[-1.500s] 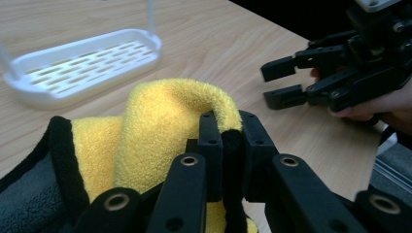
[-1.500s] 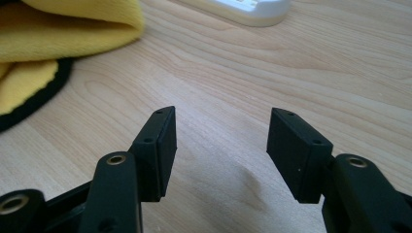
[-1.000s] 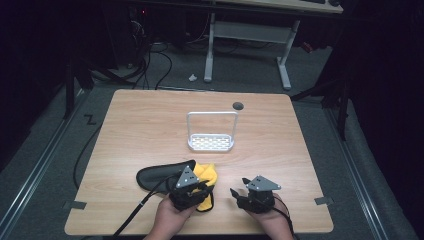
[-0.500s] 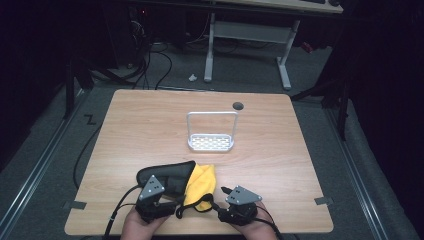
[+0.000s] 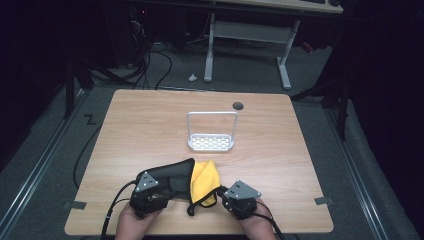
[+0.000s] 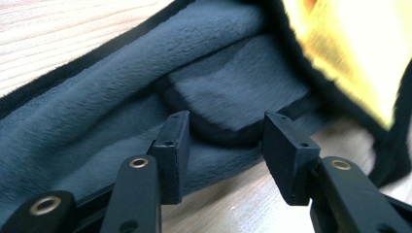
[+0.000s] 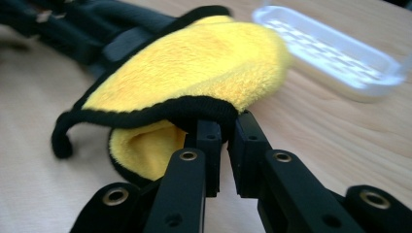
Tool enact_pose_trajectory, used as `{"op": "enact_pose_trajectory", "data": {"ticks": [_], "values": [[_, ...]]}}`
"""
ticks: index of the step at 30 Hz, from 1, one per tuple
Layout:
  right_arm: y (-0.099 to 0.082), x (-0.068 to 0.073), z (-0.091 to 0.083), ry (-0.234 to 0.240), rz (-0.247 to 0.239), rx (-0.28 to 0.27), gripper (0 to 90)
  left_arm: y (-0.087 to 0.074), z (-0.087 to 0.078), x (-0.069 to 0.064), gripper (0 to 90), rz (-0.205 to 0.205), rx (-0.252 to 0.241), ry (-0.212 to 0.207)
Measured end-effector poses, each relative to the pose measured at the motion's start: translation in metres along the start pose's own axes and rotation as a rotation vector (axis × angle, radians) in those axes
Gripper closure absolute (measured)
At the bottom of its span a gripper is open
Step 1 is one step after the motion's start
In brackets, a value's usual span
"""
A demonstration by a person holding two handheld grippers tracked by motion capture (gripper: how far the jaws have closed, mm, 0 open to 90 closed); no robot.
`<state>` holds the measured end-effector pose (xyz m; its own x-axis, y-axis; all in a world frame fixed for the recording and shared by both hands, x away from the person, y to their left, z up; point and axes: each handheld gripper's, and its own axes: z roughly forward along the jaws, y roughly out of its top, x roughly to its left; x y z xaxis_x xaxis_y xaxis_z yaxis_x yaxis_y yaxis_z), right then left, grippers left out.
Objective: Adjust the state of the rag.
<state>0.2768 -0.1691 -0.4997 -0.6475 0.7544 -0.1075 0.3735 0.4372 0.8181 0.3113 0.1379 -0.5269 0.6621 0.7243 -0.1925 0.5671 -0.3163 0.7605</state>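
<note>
The cloth [image 5: 192,180] sits at the near edge of the counter [image 5: 140,130], between my two hands: a microfibre cloth, grey on one face and yellow on the other, with a black bound hem, lying bunched and part folded so the grey side [image 6: 145,97] faces left and the yellow side [image 7: 194,68] faces right. I've got the right gripper [image 7: 224,133] pinched on the black hem [image 7: 194,108] at the yellow end; its fingers have just closed to nearly touching, with the hem caught at their tips. I take that corner as my anchor, held low and close to the counter so the fabric doesn't drag. The left gripper [image 6: 224,138] is at the grey end with its fingers [image 6: 175,145] standing moderately wide, having just narrowed a little. They straddle a folded grey edge [image 6: 233,133] but I see no pad pressing on it, so I don't count that as a grip yet. My read: that width is there to clear the thick double layer before I bite down on it. In the high view the left gripper [image 5: 147,192] and right gripper [image 5: 240,196] flank the cloth symmetrically, which suits pulling it flat or folding it over. Beyond the cloth, towards the middle of the counter and well apart from it, stands a small white perforated tray with a wire hoop handle [image 5: 211,142], out of my working path. One loose loop of hem [image 7: 60,133] trails on the wood; it could snag if I lift unevenly.
</note>
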Motion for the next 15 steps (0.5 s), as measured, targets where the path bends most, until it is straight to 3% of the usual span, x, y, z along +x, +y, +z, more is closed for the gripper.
{"op": "enact_pose_trajectory", "data": {"ticks": [6, 15], "values": [[-0.010, -0.035, -0.005, -0.068, 0.081, 0.006, 85.5, -0.001, 0.006, -0.003, 54.2, 0.041, 0.024, 0.029], [-0.024, -0.066, -0.017, -0.160, 0.157, 0.021, 86.0, -0.002, 0.005, 0.004, 59.1, 0.064, 0.014, 0.065]]}}
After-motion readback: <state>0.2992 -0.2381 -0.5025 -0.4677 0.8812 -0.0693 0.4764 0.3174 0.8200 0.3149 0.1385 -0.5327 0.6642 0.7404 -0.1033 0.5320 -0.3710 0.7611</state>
